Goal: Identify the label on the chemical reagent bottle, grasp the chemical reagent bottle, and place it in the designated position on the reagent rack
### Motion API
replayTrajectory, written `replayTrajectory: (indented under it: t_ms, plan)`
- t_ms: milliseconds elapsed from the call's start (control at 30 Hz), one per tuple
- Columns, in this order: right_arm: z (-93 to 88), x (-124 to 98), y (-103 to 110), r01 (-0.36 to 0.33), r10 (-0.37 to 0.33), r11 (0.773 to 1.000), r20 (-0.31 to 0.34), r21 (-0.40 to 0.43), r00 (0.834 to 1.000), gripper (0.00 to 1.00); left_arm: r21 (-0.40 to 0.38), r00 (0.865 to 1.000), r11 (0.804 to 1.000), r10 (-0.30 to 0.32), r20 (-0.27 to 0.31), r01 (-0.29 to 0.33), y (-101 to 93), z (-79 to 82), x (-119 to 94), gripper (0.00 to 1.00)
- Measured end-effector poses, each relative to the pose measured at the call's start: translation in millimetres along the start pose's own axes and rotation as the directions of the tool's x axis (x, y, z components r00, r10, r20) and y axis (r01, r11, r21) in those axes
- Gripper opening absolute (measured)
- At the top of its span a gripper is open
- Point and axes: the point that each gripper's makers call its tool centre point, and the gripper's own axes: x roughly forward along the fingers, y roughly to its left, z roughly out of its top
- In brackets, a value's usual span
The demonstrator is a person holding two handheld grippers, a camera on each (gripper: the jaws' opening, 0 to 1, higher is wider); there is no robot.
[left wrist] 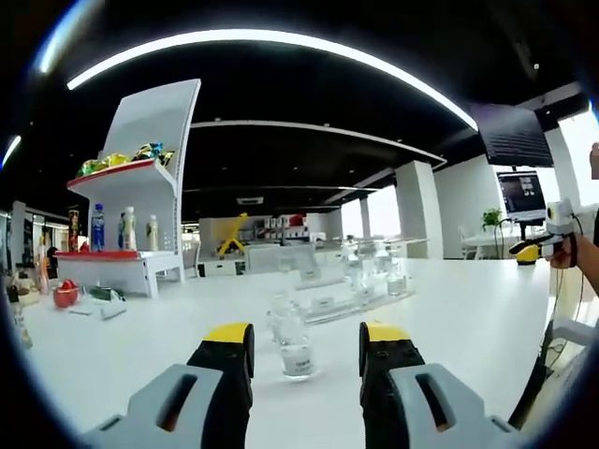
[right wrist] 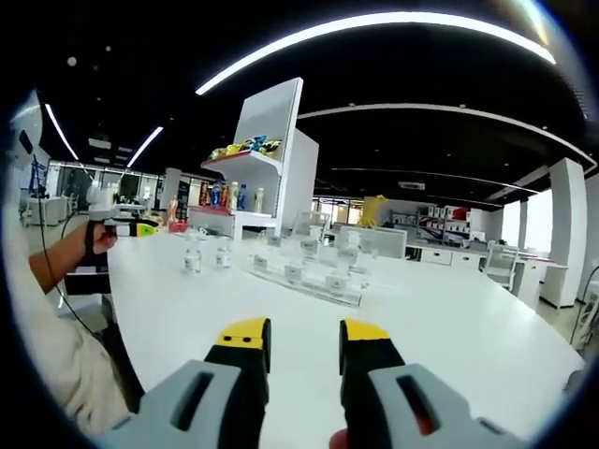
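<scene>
The left gripper hangs wide-jawed around a clear reagent bottle on the white table, lined up to grasp, while the right gripper waits open, holding nothing

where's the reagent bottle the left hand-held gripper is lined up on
In the left gripper view, the clear reagent bottle stands on the white table, ahead of the open left hand-held gripper, with the clear rack behind.

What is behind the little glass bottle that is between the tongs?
Behind the small reagent bottle stands the clear reagent rack with more bottles on it, all on the white table. Further back is a white shelf. The bottle hides part of the rack's near end.
</scene>
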Motion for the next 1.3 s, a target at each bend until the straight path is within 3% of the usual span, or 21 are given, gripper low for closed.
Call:
replayTrajectory:
  t_ms: [367, 500, 667, 900, 1100, 1300]
  plan:
    - [-23.2, -4, -3, -0.011, 0.012, 0.999, -0.022, 0.046, 1.0, 0.29, 0.012, 1.0, 1.0, 0.018, -0.016, -0.018, 9.1, -3.7, -5, 0.45]
    - [-22.3, -7, -3, -0.021, 0.022, 0.999, -0.02, 0.046, 1.0, 0.29, 0.02, 0.999, 1.0, 0.016, -0.034, -0.015, 5.9, -9.6, -4, 0.45]
    - [-14.1, -9, -6, -0.025, 0.026, 0.999, -0.011, 0.041, 1.0, 0.29, 0.029, 0.999, 1.0, 0.005, -0.054, -0.003, 0.9, -14.0, 9, 0.45]
    - [-21.3, -4, -4, -0.045, 0.047, 0.999, -0.038, 0.029, 0.998, 0.3, 0.04, 0.999, 0.999, 0.003, -0.039, -0.002, 2.8, -6.1, 30, 0.44]
    - [-18.8, 0, 0, -0.052, 0.053, 0.998, -0.04, 0.018, 0.998, 0.3, 0.052, 0.994, 0.999, 0.011, -0.11, -0.005, 8.4, -27.1, 47, 0.44]
    - [-26.6, 5, -5, -0.039, 0.039, 0.999, -0.068, -0.004, 0.997, 0.3, 0.023, 0.992, 0.999, -0.023, -0.121, 0.026, -1.7, -37.4, 64, 0.44]
